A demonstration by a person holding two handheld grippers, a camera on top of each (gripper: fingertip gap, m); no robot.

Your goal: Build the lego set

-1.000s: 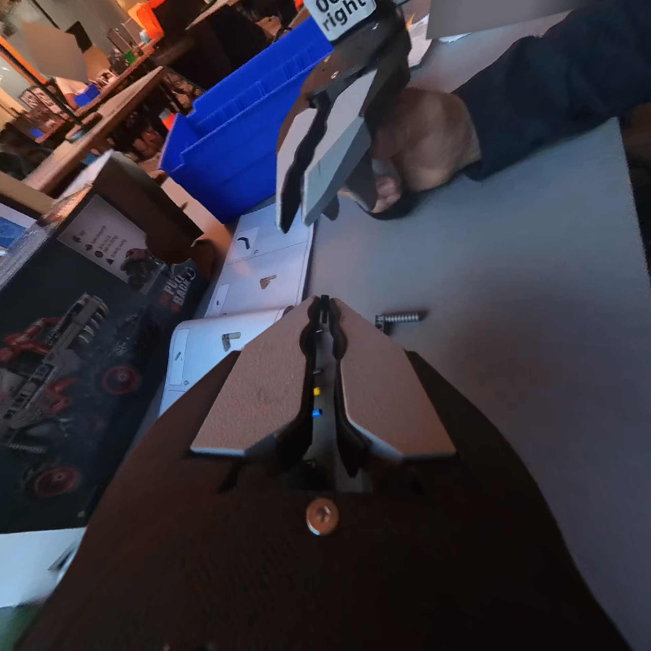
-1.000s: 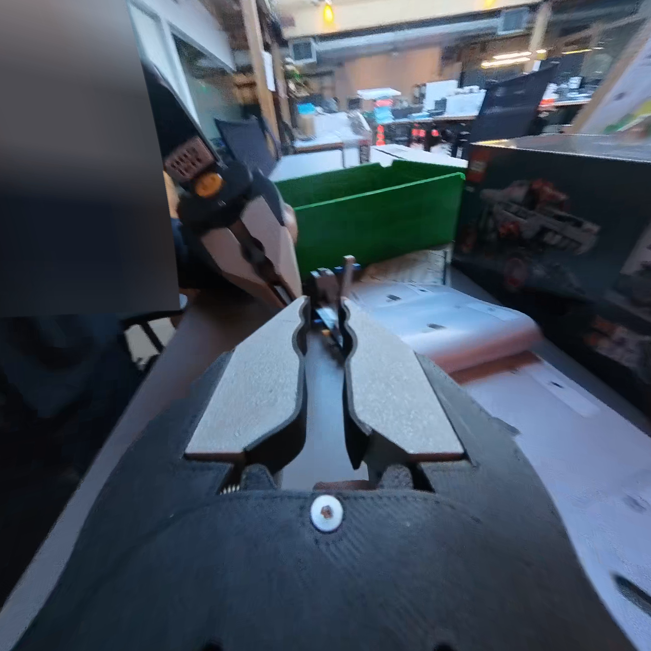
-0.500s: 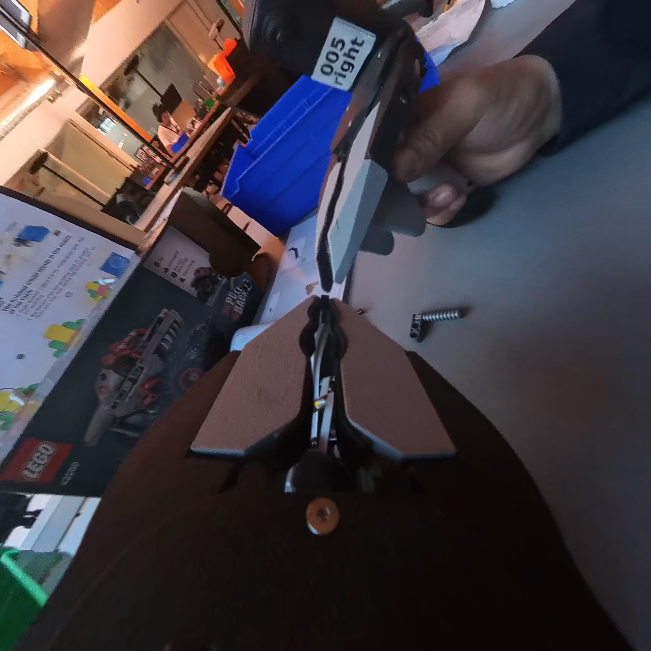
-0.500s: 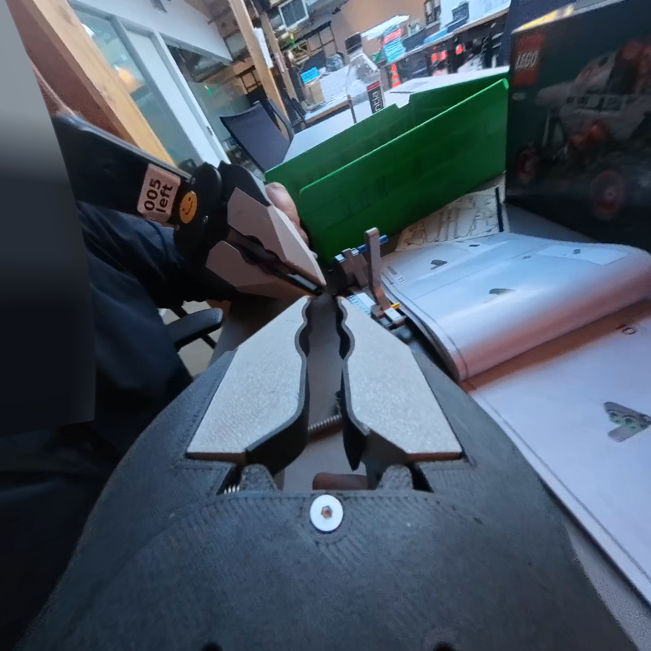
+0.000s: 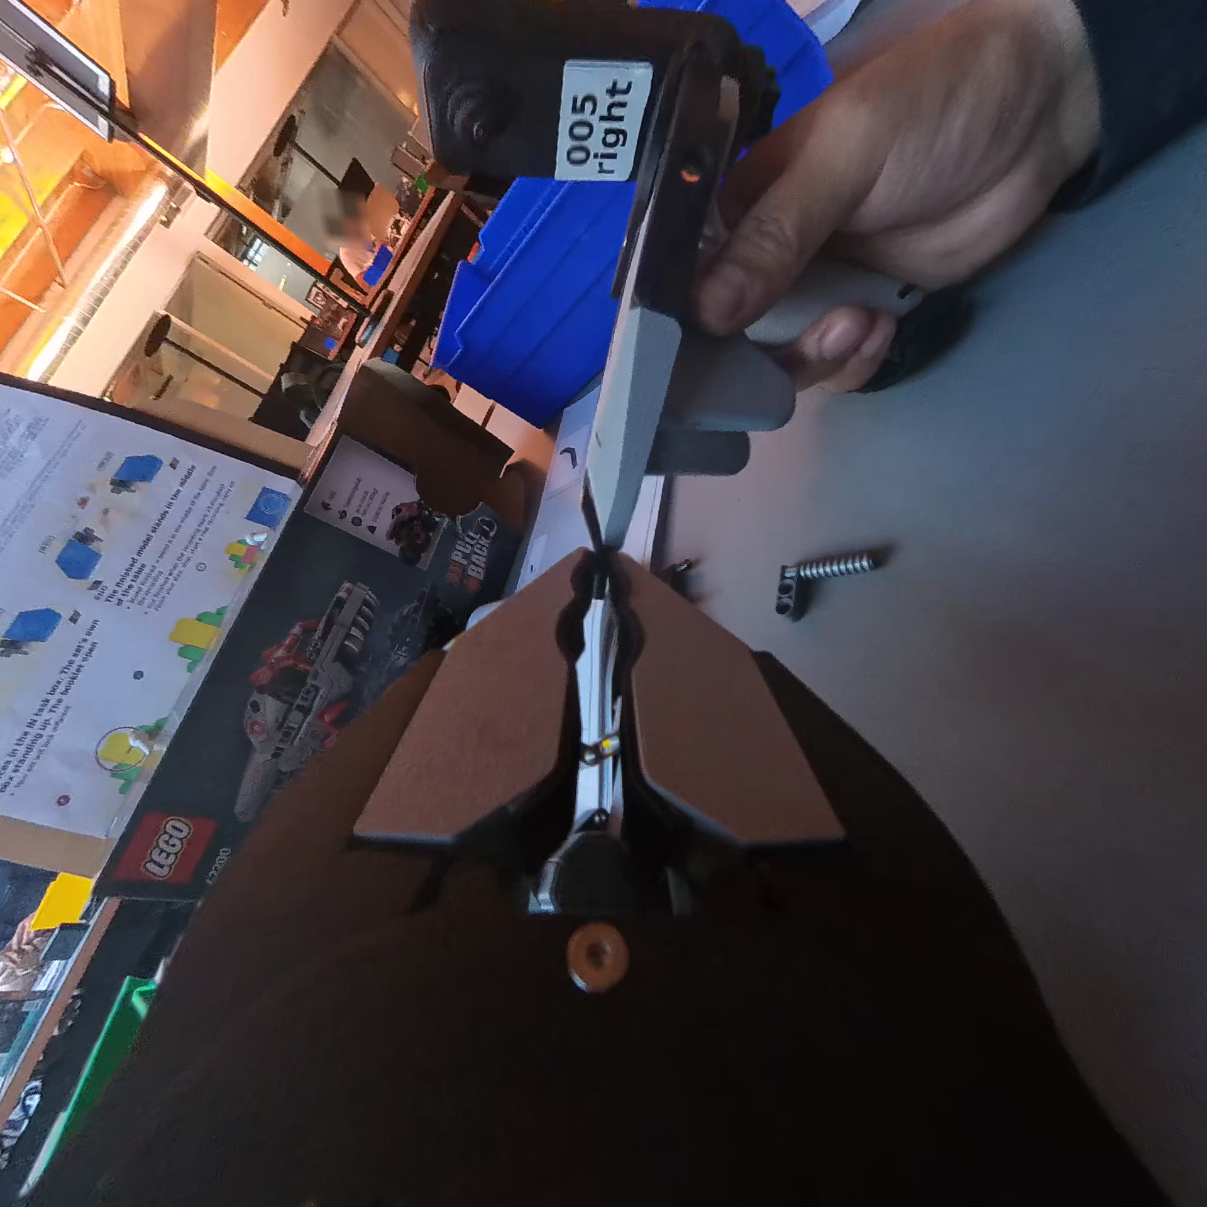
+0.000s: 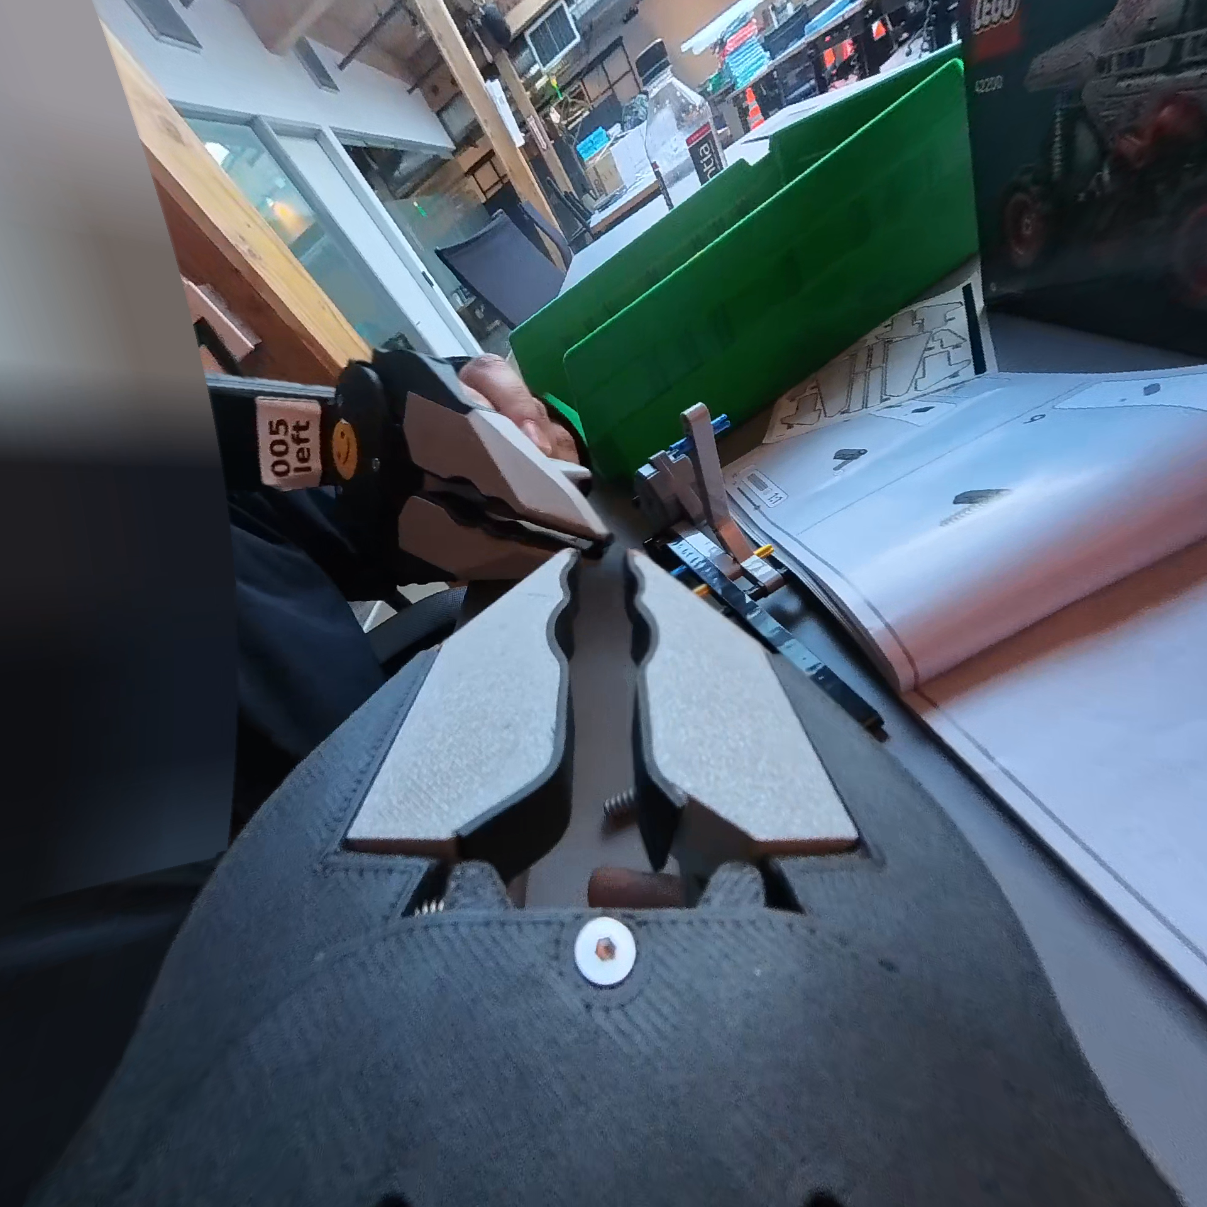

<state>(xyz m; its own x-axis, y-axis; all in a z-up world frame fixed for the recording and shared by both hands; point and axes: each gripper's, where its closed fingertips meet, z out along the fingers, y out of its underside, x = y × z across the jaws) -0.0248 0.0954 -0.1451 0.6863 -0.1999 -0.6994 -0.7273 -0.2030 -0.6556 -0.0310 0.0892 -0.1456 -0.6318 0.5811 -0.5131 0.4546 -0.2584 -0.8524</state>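
Where grey table (image 5: 980,653) meets workshop clutter | left gripper (image 5: 597,575) pinches small black piece | right gripper (image 6: 601,555) parted, empty.

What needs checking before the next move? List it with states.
1. Left gripper shut at the tips: ok. Whether it pinches a piece: cannot tell.
2. Right gripper open, nothing between its fingers: ok.
3. The two grippers' tips close together: ok. Touching: cannot tell.
4. Spring piece lying free on the table: ok.
5. Partial build beside the booklet, apart from both grippers: ok.
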